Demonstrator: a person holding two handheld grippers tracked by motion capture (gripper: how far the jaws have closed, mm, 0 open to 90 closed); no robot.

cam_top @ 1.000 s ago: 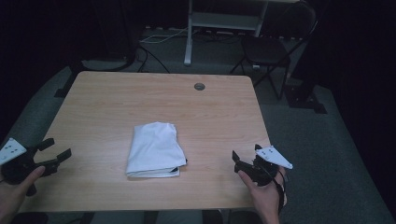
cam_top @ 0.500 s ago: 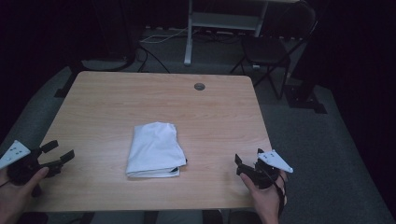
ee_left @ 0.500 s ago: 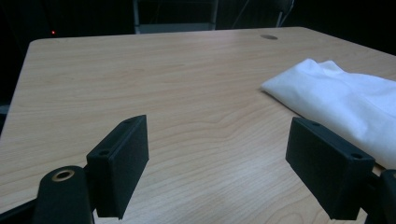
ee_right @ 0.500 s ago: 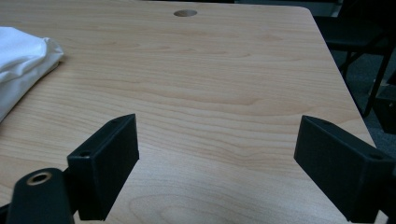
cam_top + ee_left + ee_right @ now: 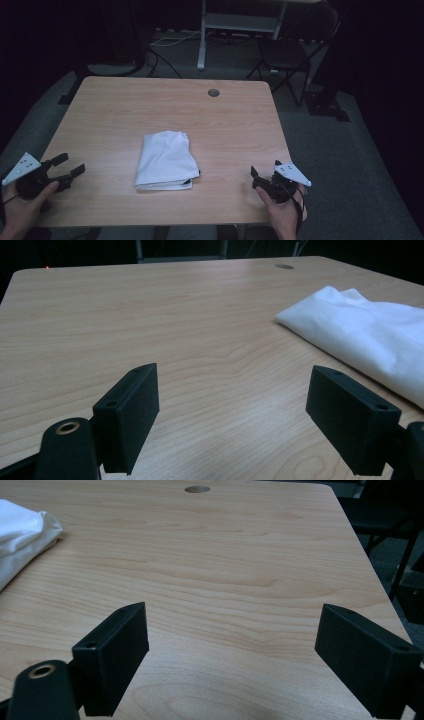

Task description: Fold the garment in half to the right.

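Note:
A folded white cloth (image 5: 166, 160) lies flat near the middle of the wooden table (image 5: 150, 110), slightly toward the front. My left gripper (image 5: 68, 165) rests at the front left corner, open, with nothing between its jaws; the cloth (image 5: 370, 335) lies to its right, well apart. At the front right edge my right gripper (image 5: 265, 168) is held open and empty; the cloth (image 5: 20, 535) shows far off at the upper left of the right gripper view. A hand holds each gripper from the near side.
A round cable hole (image 5: 213, 92) sits near the table's far edge. Behind the table stand a dark chair (image 5: 290, 50) at the right and a white shelf frame (image 5: 240, 22). Cables lie on the grey floor.
Both grippers have drawn back slightly toward the front edge of the table, the left one also drifting left. The cloth has not moved.

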